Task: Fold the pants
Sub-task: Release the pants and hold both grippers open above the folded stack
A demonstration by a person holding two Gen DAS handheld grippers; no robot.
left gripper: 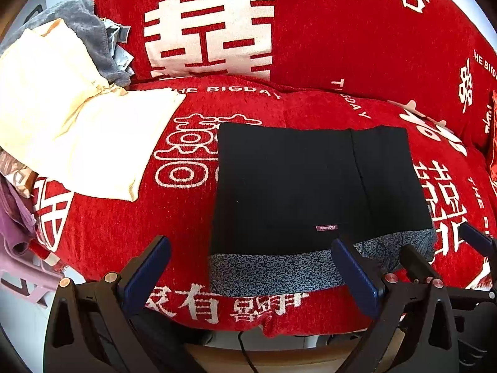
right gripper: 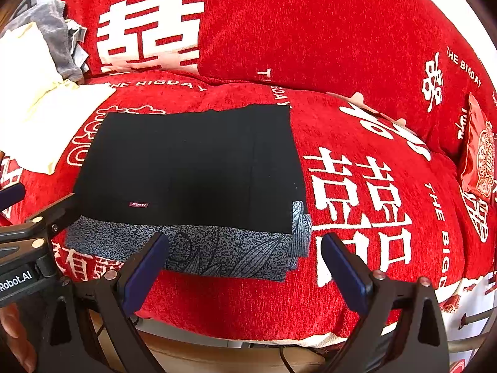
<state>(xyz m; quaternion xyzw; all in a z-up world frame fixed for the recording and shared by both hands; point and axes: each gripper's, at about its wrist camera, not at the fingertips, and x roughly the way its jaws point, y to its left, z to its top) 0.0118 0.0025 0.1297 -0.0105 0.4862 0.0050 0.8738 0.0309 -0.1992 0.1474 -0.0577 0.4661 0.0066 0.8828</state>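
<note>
The black pants (left gripper: 295, 183) lie folded into a flat rectangle on the red sofa seat, with a speckled blue-grey band (left gripper: 273, 270) along the near edge and a small "FASHION" label. They also show in the right wrist view (right gripper: 192, 168). My left gripper (left gripper: 251, 270) is open and empty, held just in front of the band near the seat's front edge. My right gripper (right gripper: 245, 267) is open and empty, in front of the pants' near right corner. The right gripper's fingers (left gripper: 416, 264) show at the right of the left wrist view.
The sofa cover (left gripper: 108, 217) is red with white characters, backed by a red cushion (right gripper: 310, 31). Cream cloth (left gripper: 62, 118) and grey cloth (left gripper: 87, 28) are piled at the left. A small red pillow (right gripper: 478, 155) lies at the right. Purple fabric (left gripper: 15, 227) hangs at the far left.
</note>
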